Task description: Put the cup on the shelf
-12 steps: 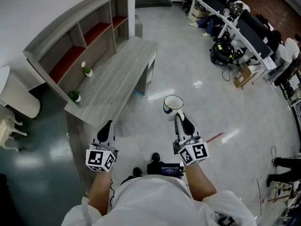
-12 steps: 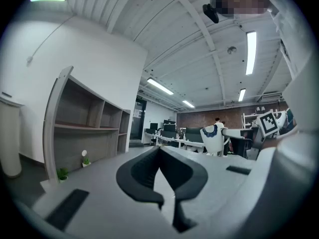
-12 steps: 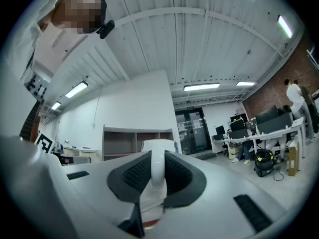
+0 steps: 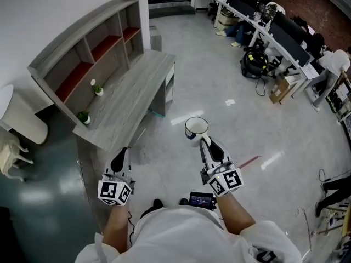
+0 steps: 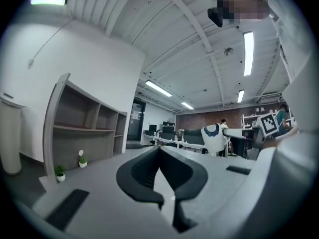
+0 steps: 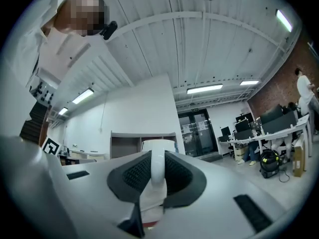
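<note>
A wide, glossy grey floor (image 4: 236,81) takes up most of the room and throws back the ceiling lights. Along the left wall stands a long grey wood counter (image 4: 134,89), and on its back edge sits the shelf (image 4: 82,45), a grey frame of open compartments with red boards inside. Far off on the right runs a row of office desks (image 4: 279,29) with screens and chairs, and a black bag lies on the floor beside them. The person, in a white top (image 4: 181,237), stands on the open floor off the near end of the counter, with both arms stretched forward. The right gripper (image 4: 204,141) is held out over the floor, its fingers clamped on the near side of the cup (image 4: 196,127); in the right gripper view a white strip of the cup, which looks like its handle, is pinched between the dark pads. The cup is white with a blue mark on its side, upright with its mouth up, in the air and well apart from both counter and shelf. The left gripper (image 4: 121,158) hovers near the counter's near corner with its fingers together at the tips and nothing between them. Two small potted plants (image 4: 83,116) (image 4: 97,89) stand on the counter in front of the shelf.
</note>
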`<state>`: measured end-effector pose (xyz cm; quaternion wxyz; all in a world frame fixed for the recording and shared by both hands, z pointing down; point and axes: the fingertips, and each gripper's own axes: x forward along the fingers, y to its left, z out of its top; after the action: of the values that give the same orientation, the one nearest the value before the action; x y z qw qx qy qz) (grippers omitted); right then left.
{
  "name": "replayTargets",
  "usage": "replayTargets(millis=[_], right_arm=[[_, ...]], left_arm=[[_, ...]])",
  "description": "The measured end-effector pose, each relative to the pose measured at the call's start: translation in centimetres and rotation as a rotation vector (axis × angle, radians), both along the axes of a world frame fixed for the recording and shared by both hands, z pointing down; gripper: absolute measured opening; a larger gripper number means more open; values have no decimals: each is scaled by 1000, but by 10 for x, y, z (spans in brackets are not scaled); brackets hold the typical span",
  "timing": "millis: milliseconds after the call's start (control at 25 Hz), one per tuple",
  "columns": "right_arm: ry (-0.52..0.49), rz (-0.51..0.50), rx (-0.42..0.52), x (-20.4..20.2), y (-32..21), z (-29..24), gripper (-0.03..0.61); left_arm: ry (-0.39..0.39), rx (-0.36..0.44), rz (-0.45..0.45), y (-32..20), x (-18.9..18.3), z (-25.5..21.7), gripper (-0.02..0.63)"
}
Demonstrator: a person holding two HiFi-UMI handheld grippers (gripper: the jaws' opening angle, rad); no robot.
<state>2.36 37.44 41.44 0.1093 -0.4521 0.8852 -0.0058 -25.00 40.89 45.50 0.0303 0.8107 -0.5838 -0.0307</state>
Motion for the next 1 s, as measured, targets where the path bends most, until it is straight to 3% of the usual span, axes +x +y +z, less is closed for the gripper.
replayTargets(millis=[360, 1000], right_arm=[[-21, 22, 18, 55, 6, -11, 75], [-52, 47, 11, 112, 7, -2, 75]], left_arm=[[-17, -4, 41, 6, 57, -6, 8], [-65, 10, 11, 13, 103, -15, 8]])
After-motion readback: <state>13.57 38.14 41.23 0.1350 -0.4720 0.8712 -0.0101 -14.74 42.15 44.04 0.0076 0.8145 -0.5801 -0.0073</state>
